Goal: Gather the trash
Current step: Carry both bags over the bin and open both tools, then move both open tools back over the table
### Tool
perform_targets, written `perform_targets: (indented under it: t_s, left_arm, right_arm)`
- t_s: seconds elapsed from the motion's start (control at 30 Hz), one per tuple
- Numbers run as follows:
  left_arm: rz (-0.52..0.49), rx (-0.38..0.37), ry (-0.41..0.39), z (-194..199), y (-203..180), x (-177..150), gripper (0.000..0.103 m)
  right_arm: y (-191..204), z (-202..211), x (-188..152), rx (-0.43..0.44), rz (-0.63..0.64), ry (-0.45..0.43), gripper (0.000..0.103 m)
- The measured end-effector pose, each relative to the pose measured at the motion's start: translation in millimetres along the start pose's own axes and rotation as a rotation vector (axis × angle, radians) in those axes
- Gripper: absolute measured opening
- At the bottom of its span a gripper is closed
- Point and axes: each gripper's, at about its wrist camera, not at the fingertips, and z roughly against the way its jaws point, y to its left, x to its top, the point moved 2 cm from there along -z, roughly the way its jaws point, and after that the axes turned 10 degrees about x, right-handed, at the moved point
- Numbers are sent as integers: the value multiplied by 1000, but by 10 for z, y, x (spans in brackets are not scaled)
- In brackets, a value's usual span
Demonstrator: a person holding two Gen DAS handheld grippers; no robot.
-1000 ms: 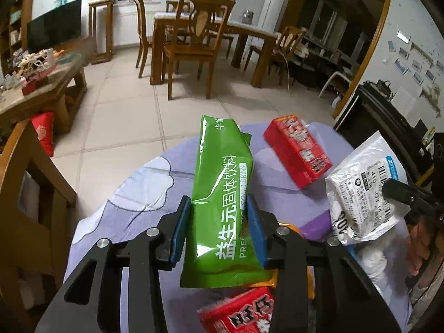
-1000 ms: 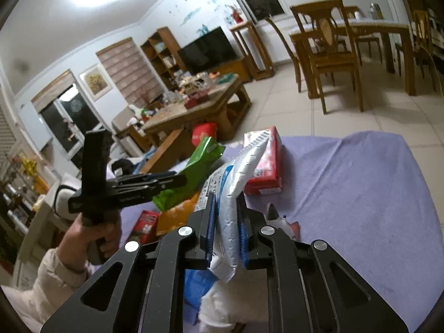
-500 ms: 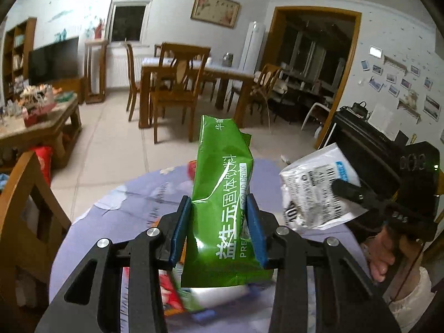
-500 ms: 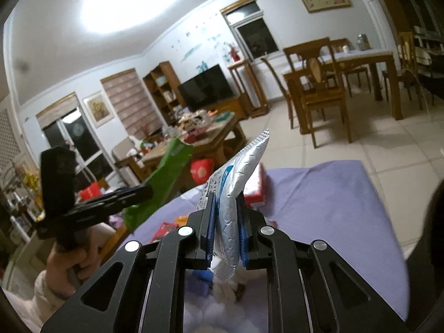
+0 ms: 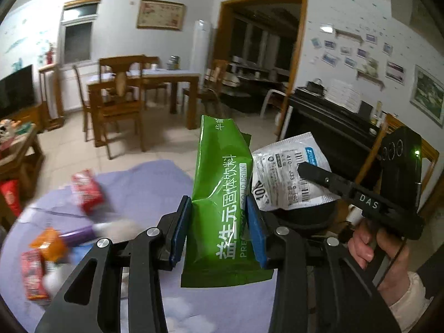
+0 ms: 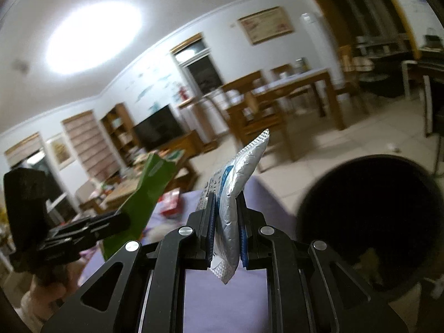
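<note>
The green packet (image 5: 222,194) is a shiny, flat pouch with white Chinese writing down it and the words "SOLID DRINK" in small letters. It stands upright, up above the bench (image 5: 155,188), which is covered in a soft purple cloth with white cloud shapes. The left hand-held gripper (image 5: 219,229) has its two blue pads pressed on the sides of the green packet, so it is clamped on it. Just beside it, on the right, is the silver packet (image 5: 280,177), a crinkly foil bag with a blue patch, black bar codes and the marks "410" and "J33" (the rest is too small to read). The right hand-held gripper (image 6: 227,222) is squeezed tight on the silver packet, which sticks up thin and puffy between its blue pads. Seen from the left wrist, that black gripper has "DAS" printed on its side. Below the silver packet is a round black bin (image 6: 369,222), with a dark open mouth. Farther back on the bench lie a red packet (image 5: 87,190), an orange wrapper (image 5: 48,245), a purple tube (image 5: 79,234) and another red packet (image 5: 33,277), all blurry. Past the bench are wooden chairs (image 5: 116,105) and a wooden dining table (image 5: 169,80).
</note>
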Motion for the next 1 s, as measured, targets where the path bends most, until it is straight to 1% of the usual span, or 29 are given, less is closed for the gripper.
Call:
perform_targets:
  t_s: [0.1,0.17,0.27,0.37,0.53,0.67,0.7,0.73,0.77,0.8,0.83,0.87,0.9,1.0]
  left_arm:
    - [-7,-40,17,-225,-316,10,39]
    - [-13,-68,34,-388,-512,30,39]
    - [-35,-85,55,-595,-783,43,39]
    - [-50,-92,76,-791,-1006,53,39]
    - [-51,-89,115,-1059,-1150,49,40]
    - [-53,-79,143,-1196,-1186,8,40]
    - [-54,-71,151,-1227,-1189,5,42]
    - [-54,-62,158,-1252,-1202,4,43]
    - [-55,-52,166,-1274,-1209,-3,44]
    - [-56,-43,175,-1285,-1197,-13,56]
    - [-56,-41,177,-1290,-1194,-4,73]
    - [-59,-39,174,-1271,-1184,-12,79]
    - [-69,-30,160,-1223,-1175,-16,82]
    - [-100,-22,144,-1148,-1237,9,83]
  right_arm:
    - [-395,326,-5,-74,-32,-45,15]
    - [-627,471,-45,-111,-53,-64,15]
    - [-1006,692,-68,-166,-87,-88,15]
    - [-1321,806,-120,-192,-110,-93,15]
    - [-1719,872,-247,-205,-155,-85,15]
    - [-1857,801,-296,-204,-177,-76,16]
    - [-1921,802,-312,-208,-185,-71,17]
    - [-1939,767,-303,-210,-193,-69,19]
    - [-1923,686,-261,-207,-199,-66,29]
    - [-1953,689,-266,-208,-203,-69,42]
    - [-1969,694,-264,-215,-201,-76,48]
    - [-1968,666,-237,-217,-200,-81,51]
    - [-1947,661,-248,-218,-200,-82,51]
    - [-1972,651,-258,-216,-201,-79,51]
